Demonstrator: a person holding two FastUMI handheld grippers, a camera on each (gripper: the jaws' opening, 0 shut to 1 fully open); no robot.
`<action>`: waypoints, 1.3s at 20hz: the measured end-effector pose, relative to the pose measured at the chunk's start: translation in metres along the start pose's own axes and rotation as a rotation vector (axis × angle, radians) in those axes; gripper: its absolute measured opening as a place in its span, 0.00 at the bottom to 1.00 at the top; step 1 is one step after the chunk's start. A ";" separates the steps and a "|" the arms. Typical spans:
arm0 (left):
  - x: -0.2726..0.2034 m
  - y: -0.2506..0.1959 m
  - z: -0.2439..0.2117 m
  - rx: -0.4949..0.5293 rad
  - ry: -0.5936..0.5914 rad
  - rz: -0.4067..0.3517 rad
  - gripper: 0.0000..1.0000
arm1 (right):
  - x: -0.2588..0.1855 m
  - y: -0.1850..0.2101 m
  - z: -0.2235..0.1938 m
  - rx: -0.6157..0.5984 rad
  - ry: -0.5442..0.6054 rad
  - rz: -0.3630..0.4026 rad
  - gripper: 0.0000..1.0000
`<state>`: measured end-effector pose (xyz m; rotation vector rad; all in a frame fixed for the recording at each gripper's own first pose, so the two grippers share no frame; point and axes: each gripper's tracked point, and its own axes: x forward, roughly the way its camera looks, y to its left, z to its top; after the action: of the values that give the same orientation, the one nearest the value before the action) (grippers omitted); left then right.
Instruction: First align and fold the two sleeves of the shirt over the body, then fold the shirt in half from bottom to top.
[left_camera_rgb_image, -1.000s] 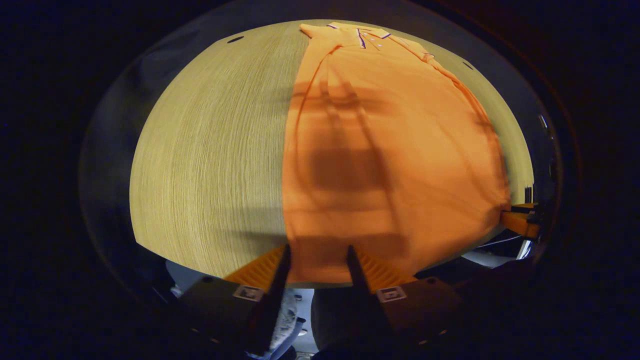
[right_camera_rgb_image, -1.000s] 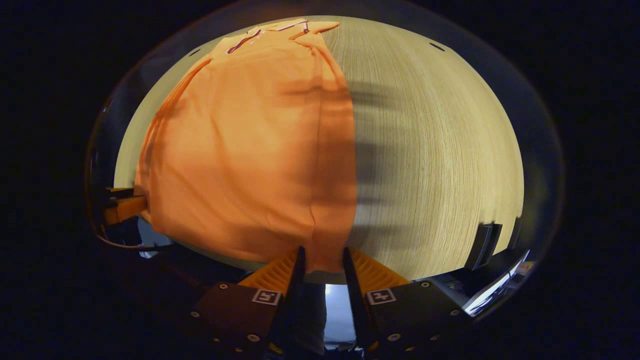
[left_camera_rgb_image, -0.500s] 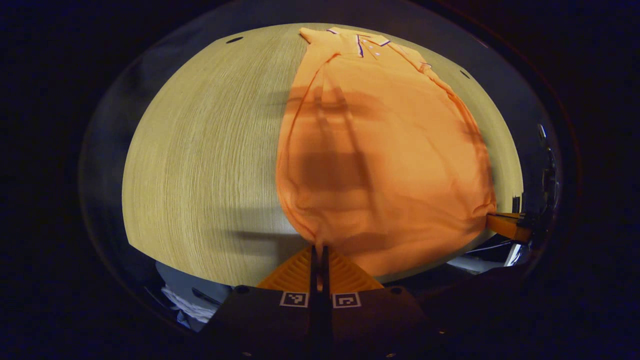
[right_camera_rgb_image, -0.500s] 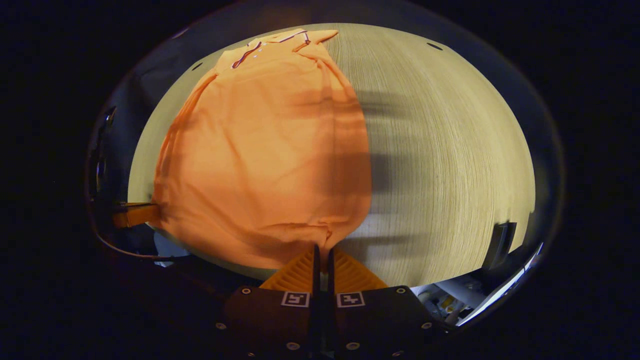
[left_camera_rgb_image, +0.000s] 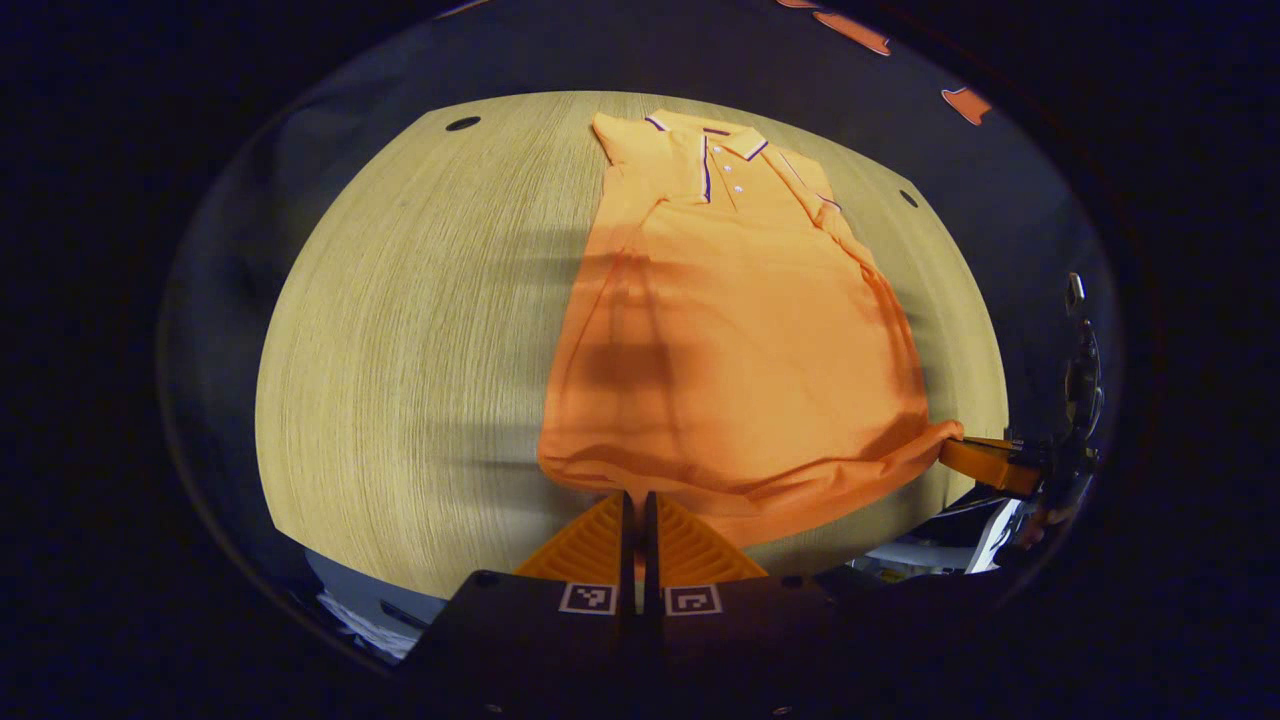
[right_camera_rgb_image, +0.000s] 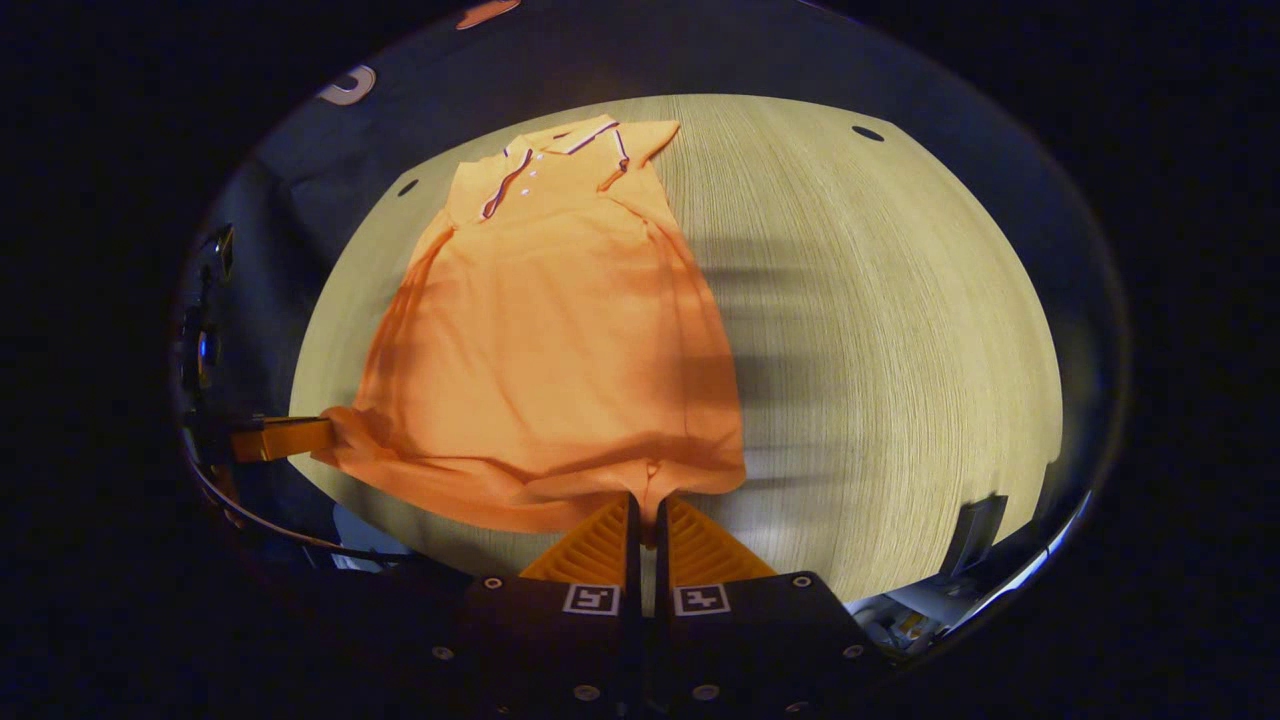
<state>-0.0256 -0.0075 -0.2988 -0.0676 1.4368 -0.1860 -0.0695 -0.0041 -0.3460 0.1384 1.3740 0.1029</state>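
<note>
An orange polo shirt (left_camera_rgb_image: 730, 330) (right_camera_rgb_image: 550, 340) lies face up on a light wooden table (left_camera_rgb_image: 400, 330), collar at the far end and both sleeves folded in over the body. My left gripper (left_camera_rgb_image: 635, 497) is shut on one bottom corner of the hem, which is lifted off the table. My right gripper (right_camera_rgb_image: 645, 500) is shut on the other bottom corner, also raised. The right gripper (left_camera_rgb_image: 985, 462) shows at the right edge of the left gripper view, pinching the hem. The left gripper (right_camera_rgb_image: 285, 438) shows at the left edge of the right gripper view. The hem sags in a band between them.
The table (right_camera_rgb_image: 880, 320) stretches wide beside the shirt on both sides. Small dark holes (left_camera_rgb_image: 463, 124) (right_camera_rgb_image: 866, 132) mark its far corners. A dark stand (right_camera_rgb_image: 975, 525) sits at the near right edge in the right gripper view. The booth's dark cloth wall runs behind the table.
Both grippers went from open around the hem to shut on its corners. They then rose and drew back, lifting the bottom edge so the shirt looks smaller and farther off.
</note>
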 end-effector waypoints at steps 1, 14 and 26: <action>-0.002 0.000 0.006 0.006 -0.011 0.001 0.03 | -0.002 -0.002 0.007 -0.001 -0.020 -0.009 0.06; -0.027 0.000 0.107 0.004 -0.118 -0.001 0.03 | -0.020 0.000 0.114 -0.057 -0.144 0.066 0.05; -0.015 0.001 0.241 0.035 -0.101 -0.090 0.03 | -0.012 0.008 0.225 -0.059 -0.183 0.017 0.05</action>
<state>0.2105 -0.0199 -0.2523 -0.1119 1.3304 -0.2778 0.1490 -0.0064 -0.2904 0.1069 1.1858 0.1413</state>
